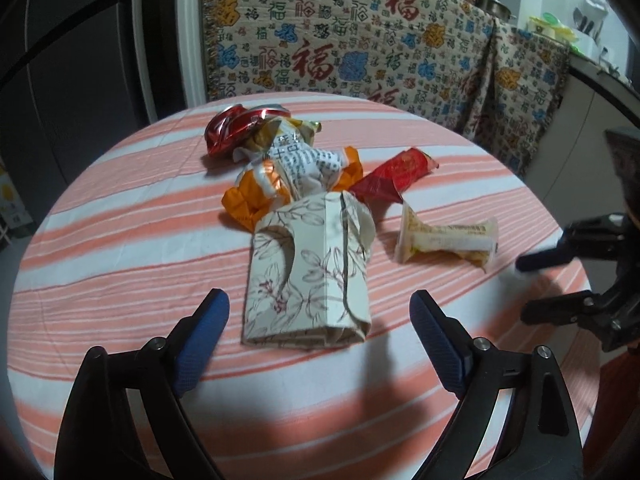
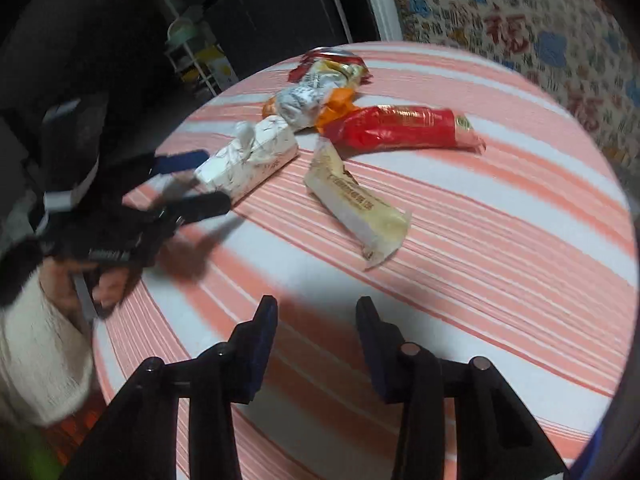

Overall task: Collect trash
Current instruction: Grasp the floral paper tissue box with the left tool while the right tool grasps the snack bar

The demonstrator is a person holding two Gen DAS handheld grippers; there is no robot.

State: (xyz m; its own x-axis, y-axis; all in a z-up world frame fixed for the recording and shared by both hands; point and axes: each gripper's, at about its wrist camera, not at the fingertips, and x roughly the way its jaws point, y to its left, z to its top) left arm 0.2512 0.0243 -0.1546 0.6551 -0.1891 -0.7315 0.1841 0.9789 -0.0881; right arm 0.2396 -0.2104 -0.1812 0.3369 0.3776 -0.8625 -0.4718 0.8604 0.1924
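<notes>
Facing the floral paper box [image 1: 308,268] lying near on the striped worktop [image 1: 120,280], I held the left gripper [image 1: 320,316] and right gripper [image 2: 316,320] open-jawed; it looked light, crushable, best pinched across its flat sides

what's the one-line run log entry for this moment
phase: approach | left gripper: open, fingers astride floral carton, not touching | right gripper: open, empty | trash on striped table: uncollected
</notes>
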